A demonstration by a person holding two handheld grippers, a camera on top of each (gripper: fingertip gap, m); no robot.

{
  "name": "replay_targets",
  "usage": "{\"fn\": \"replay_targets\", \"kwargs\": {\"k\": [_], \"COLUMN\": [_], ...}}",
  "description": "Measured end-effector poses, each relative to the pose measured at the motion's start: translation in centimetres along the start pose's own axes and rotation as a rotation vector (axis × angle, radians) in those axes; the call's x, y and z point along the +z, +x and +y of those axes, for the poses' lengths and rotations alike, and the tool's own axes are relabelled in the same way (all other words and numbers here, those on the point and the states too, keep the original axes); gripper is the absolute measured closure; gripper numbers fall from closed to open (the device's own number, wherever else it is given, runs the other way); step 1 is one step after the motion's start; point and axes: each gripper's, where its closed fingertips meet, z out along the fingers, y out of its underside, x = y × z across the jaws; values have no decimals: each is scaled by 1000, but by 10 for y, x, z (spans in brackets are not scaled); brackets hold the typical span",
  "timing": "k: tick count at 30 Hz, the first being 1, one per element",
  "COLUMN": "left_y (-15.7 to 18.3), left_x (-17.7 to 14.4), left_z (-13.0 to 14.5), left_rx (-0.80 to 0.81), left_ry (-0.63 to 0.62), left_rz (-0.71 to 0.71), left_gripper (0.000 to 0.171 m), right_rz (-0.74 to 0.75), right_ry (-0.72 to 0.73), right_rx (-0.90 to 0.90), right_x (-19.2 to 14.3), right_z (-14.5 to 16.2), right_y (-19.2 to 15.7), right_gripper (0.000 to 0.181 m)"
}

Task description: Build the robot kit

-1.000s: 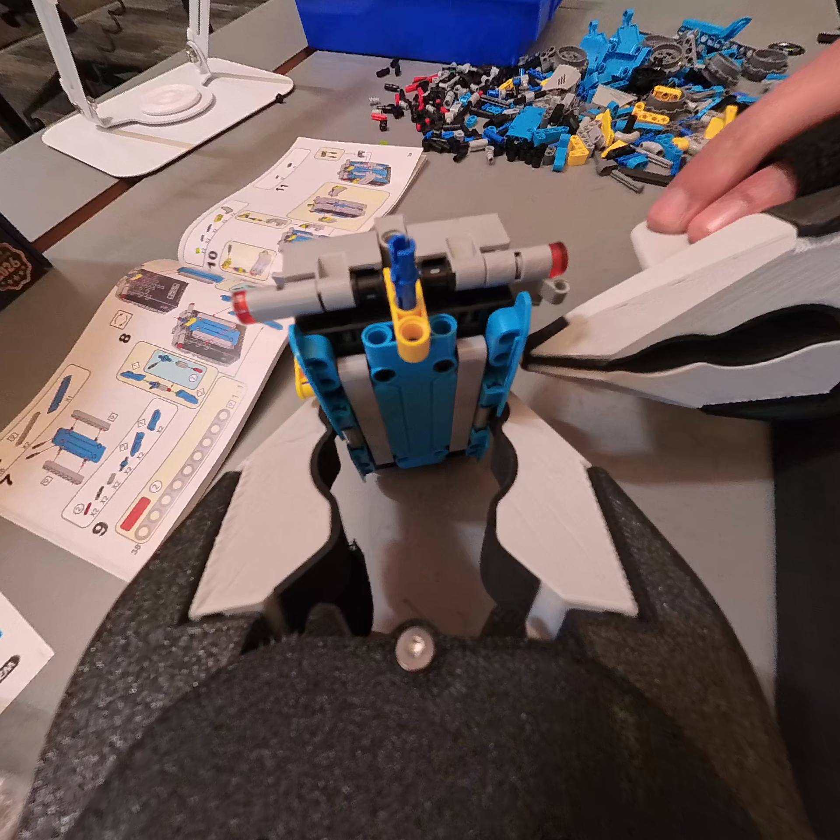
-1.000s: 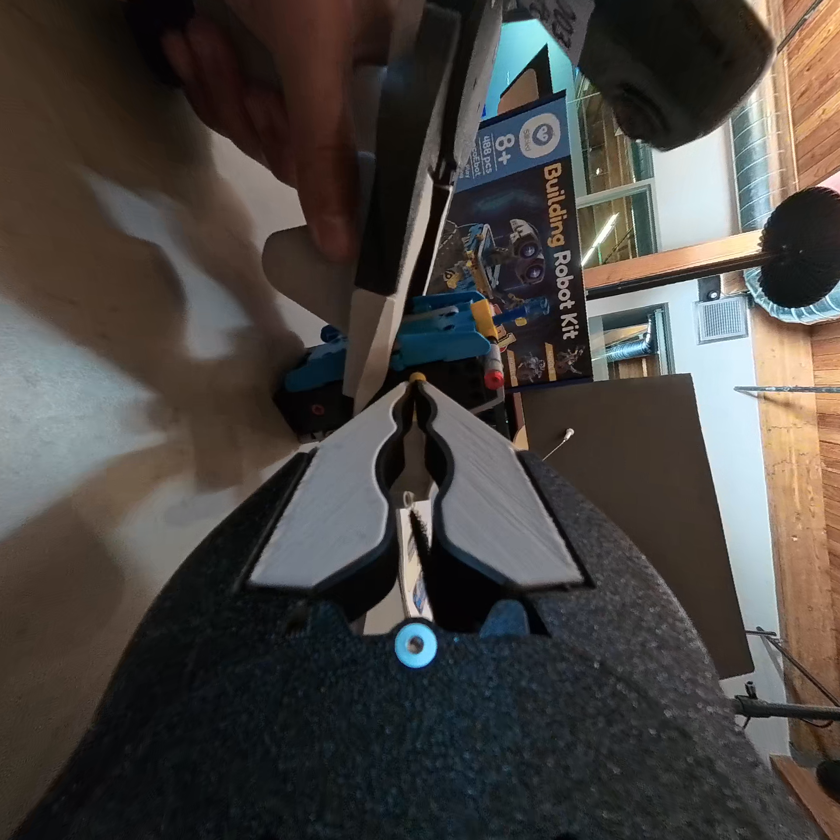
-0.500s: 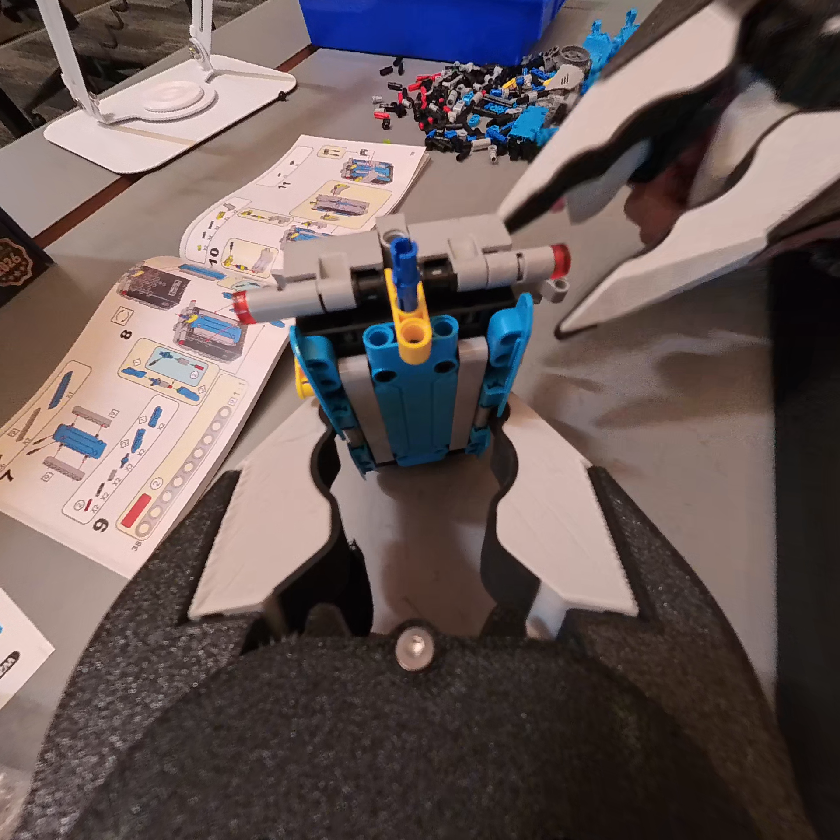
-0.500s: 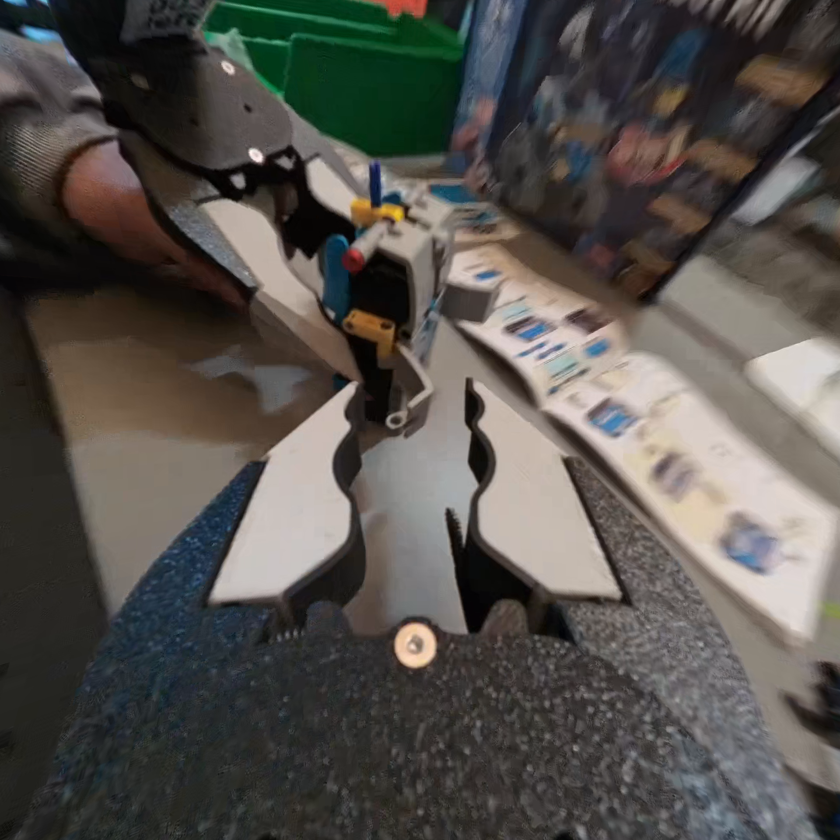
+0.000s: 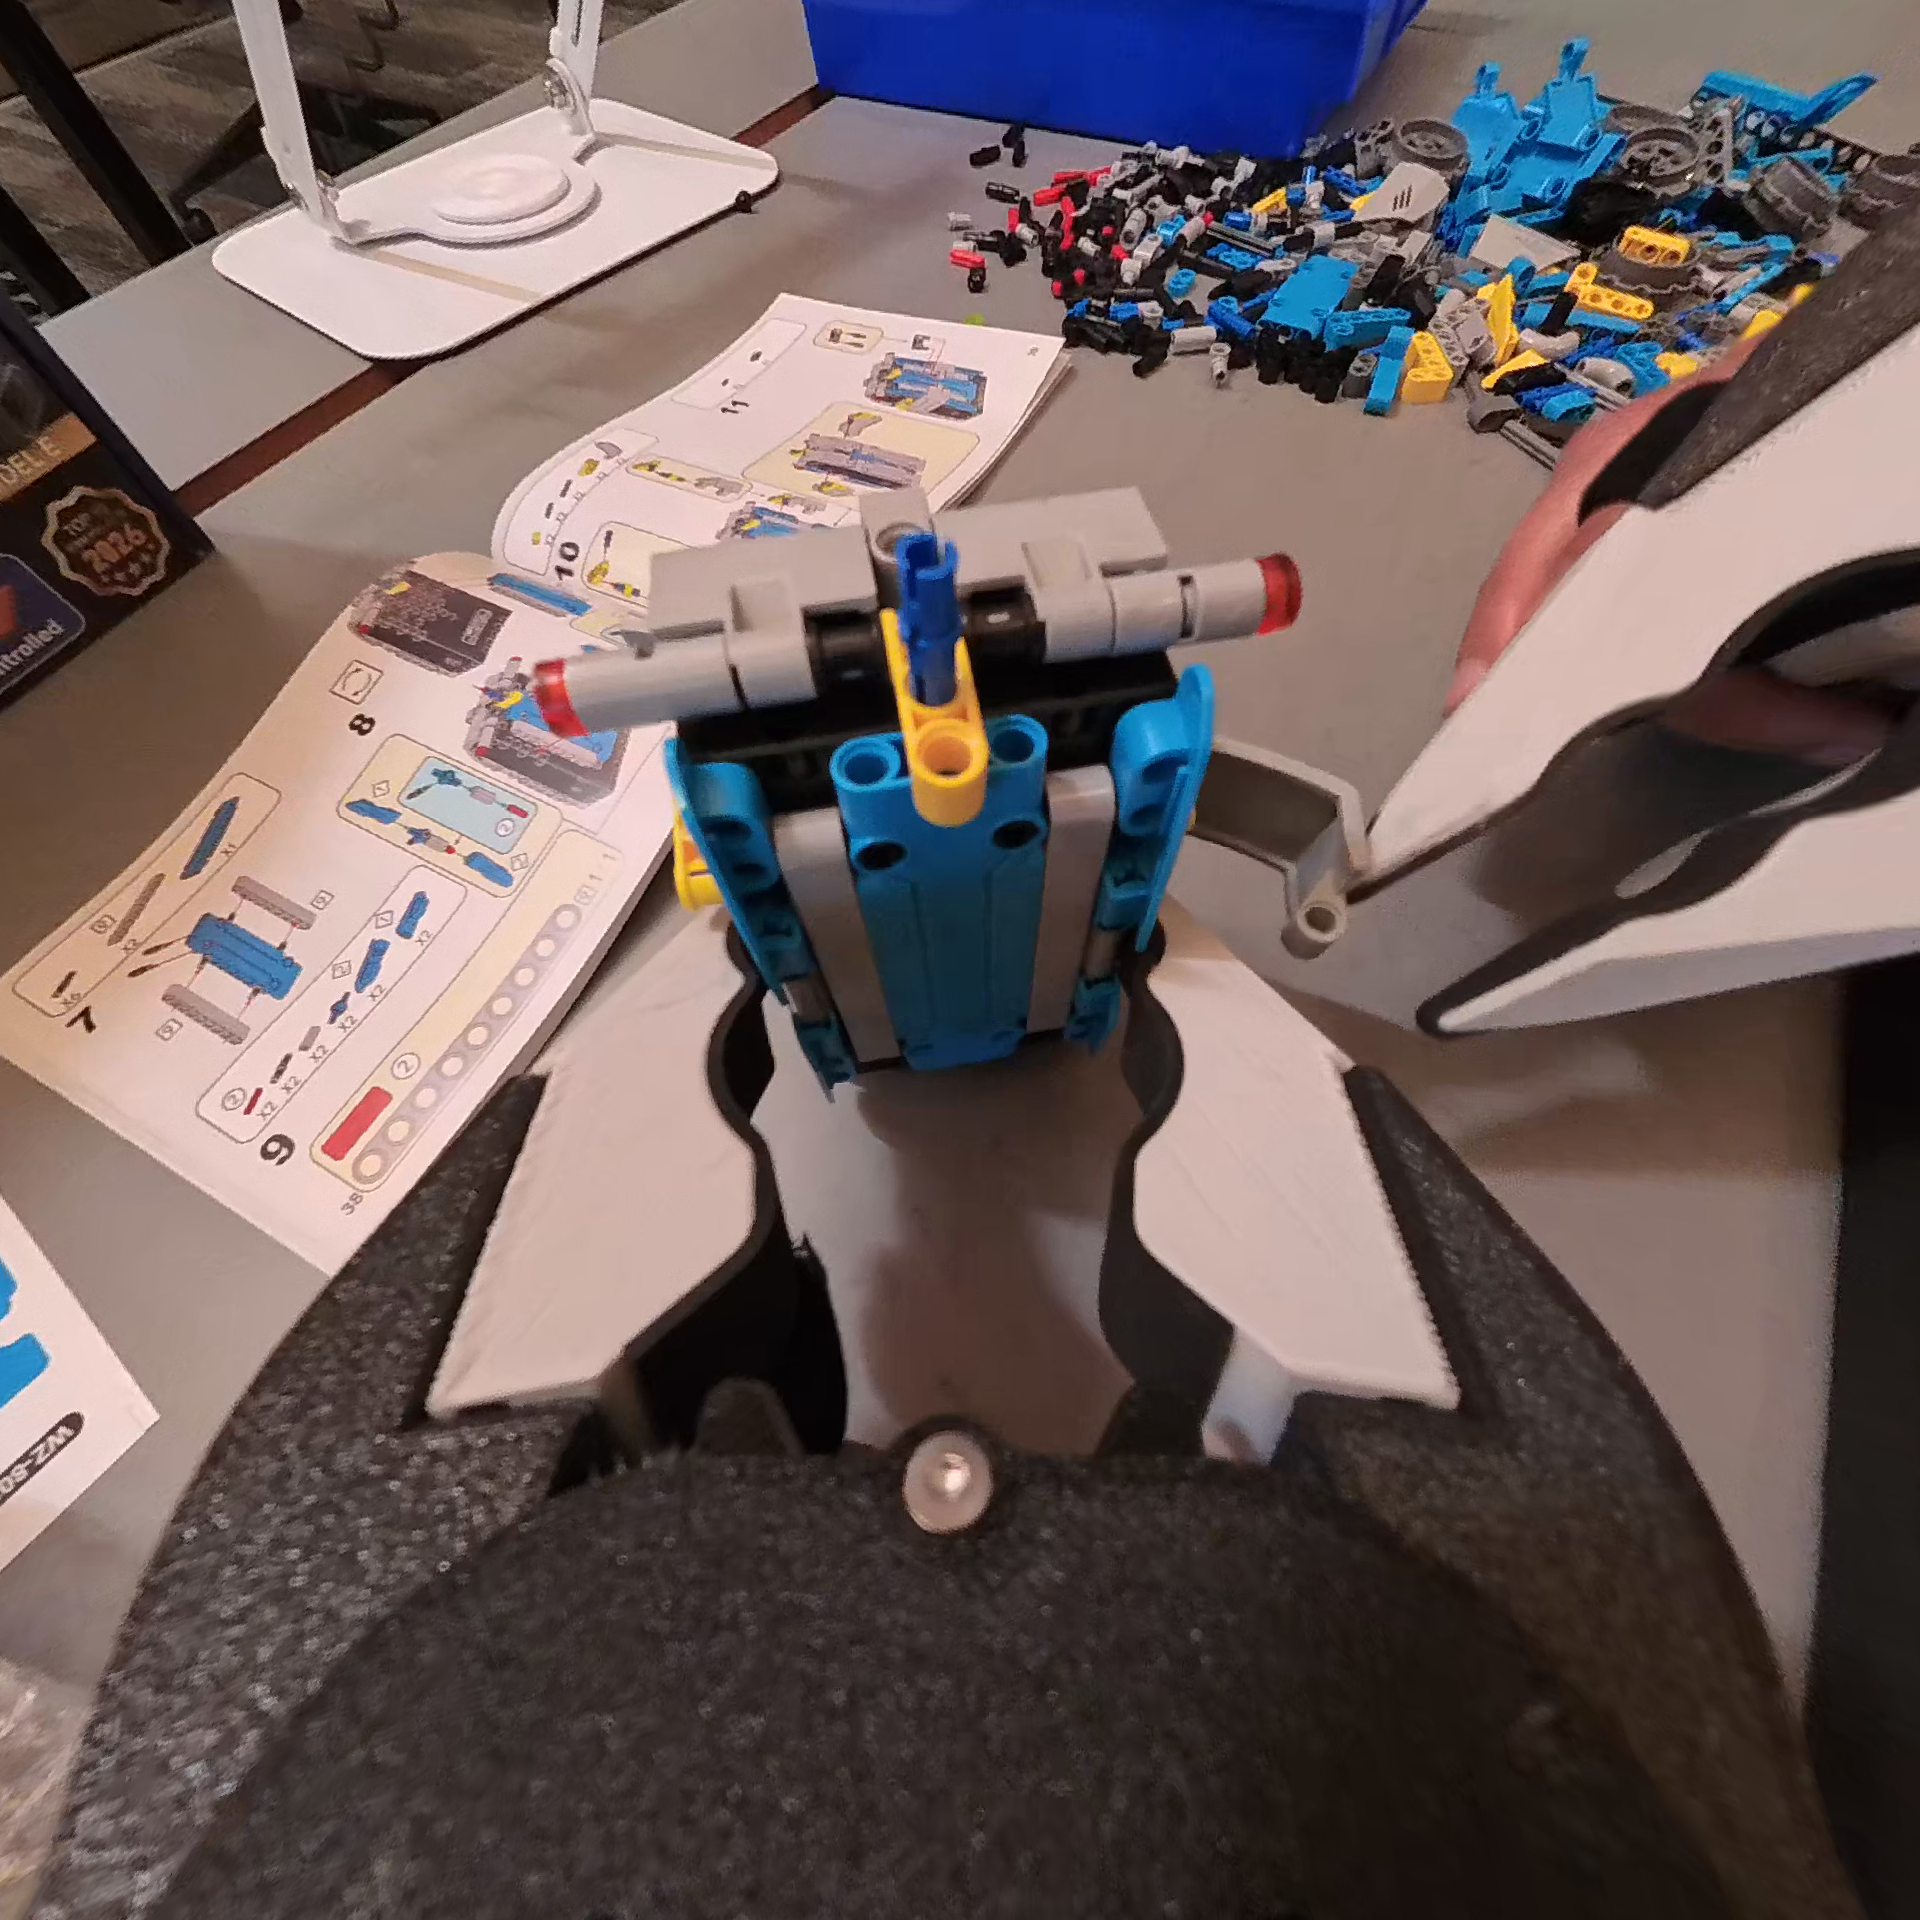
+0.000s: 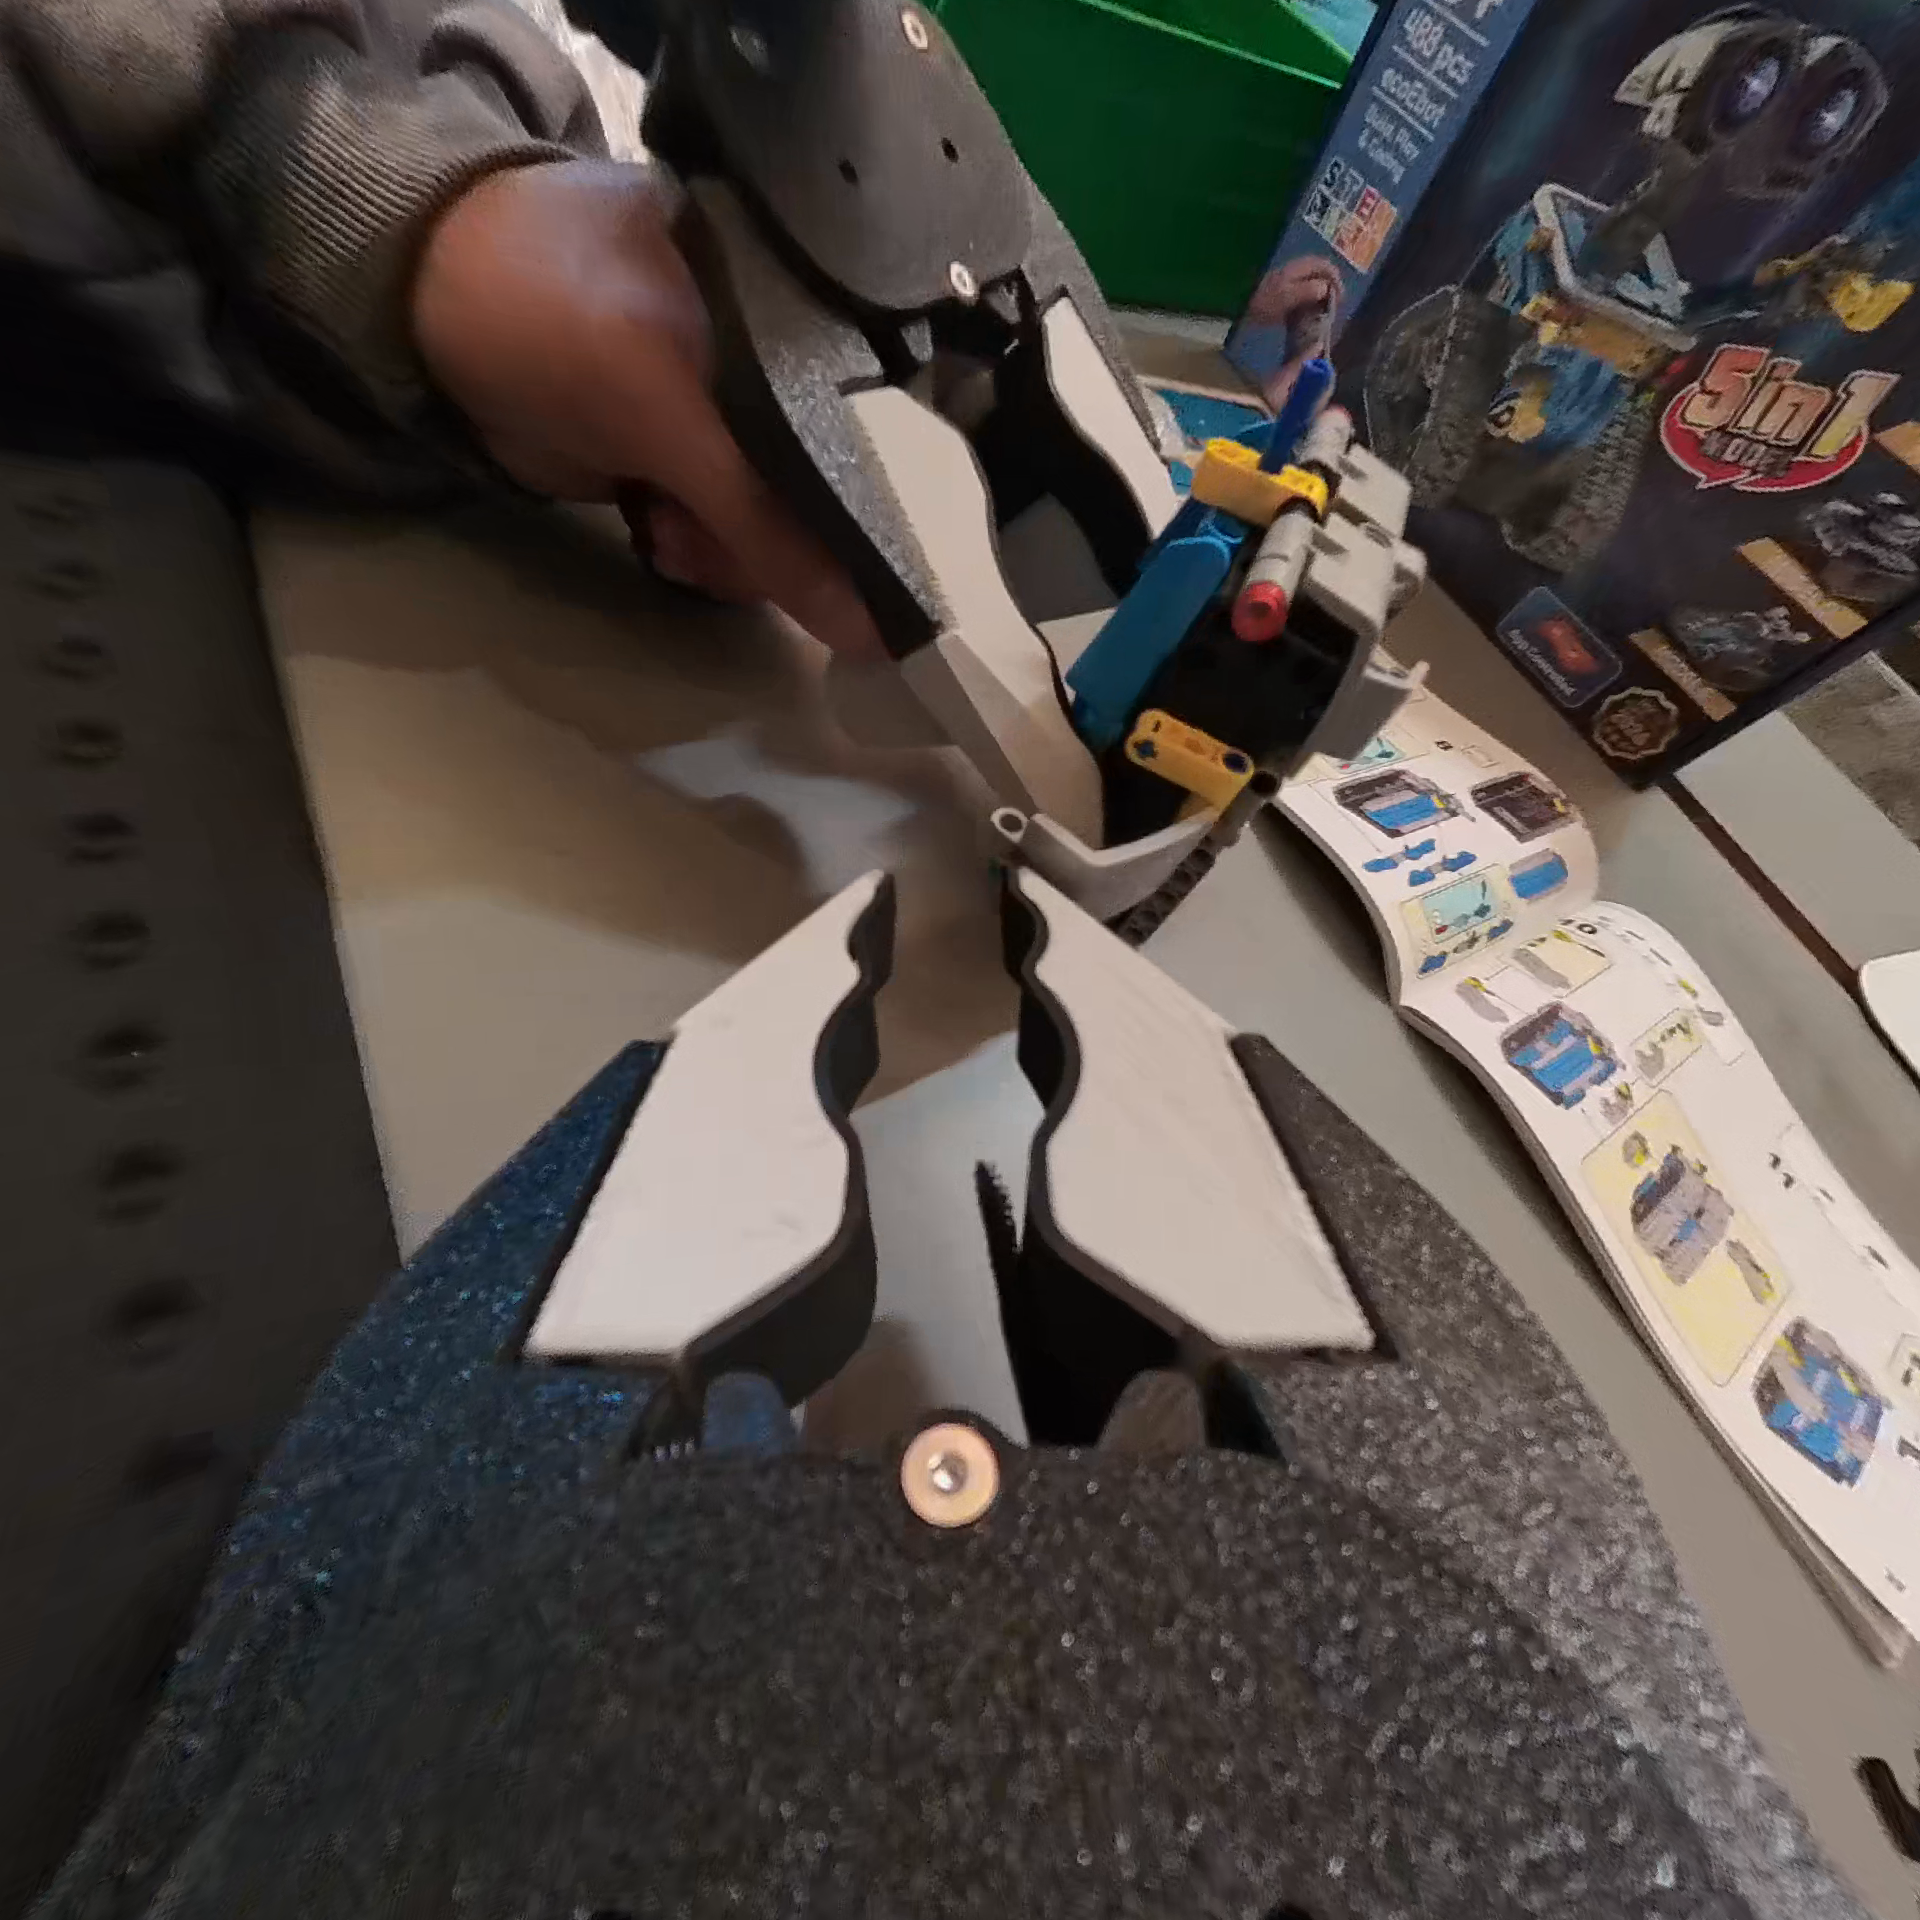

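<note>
The left gripper (image 5: 940,997) clamps a blue-and-grey brick model (image 5: 935,769) above the tabletop (image 5: 1455,1143), hiding its base. Only the right wrist view shows the right gripper (image 6: 945,888) narrowly parted, holding nothing, just beside the model's grey curved piece (image 6: 1101,852).

You have two grippers, left (image 5: 940,997) and right (image 6: 945,894), one brick model (image 5: 935,790), one booklet (image 5: 436,810), one blue bin (image 5: 1091,52), one kit box (image 6: 1662,364).
</note>
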Motion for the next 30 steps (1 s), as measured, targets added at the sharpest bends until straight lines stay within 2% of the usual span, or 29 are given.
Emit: {"fn": "replay_targets", "kwargs": {"k": [4, 7, 11, 12, 13, 15, 17, 22, 23, 25, 30], "left_y": [0, -9, -22, -30, -35, -44, -41, -40, -37, -33, -39], "left_x": [-10, -29, -60, -63, -62, -53, -43, -4, -1, 2, 1], "left_z": [3, 7, -8, -12, -14, -18, -25, -9, -8, -9, -9], "left_rx": [40, 15, 7, 11, 28, 61, 109, 198, 210, 228, 148], "left_ry": [8, -12, 98, 131, 140, 108, 96, -67, -71, -48, -25], "left_rz": [26, 31, 70, 75, 105, 153, 237, 363, 380, 395, 292], "left_gripper": [90, 90, 92, 87, 71, 49, 40, 40, 44, 72, 77], "right_rz": [-13, 15, 114, 136, 141, 98, 41, 48, 58, 89, 115], "right_ry": [28, 17, 24, 31, 37, 34, 22, 25, 28, 36, 21], "right_rx": [98, 149, 197, 219, 247, 289, 282, 236, 233, 219, 203], "right_x": [-6, -4, -9, -10, -11, -5, 3, 6, 5, 2, 1], "right_z": [0, 2, 5, 6, 7, 10, 13, 11, 11, 10, 11], "right_y": [11, 20, 41, 48, 53, 54, 49, 51, 53, 56, 57], "right_gripper": [155, 142, 135, 135, 133, 119, 116, 132, 140, 154, 155]}}
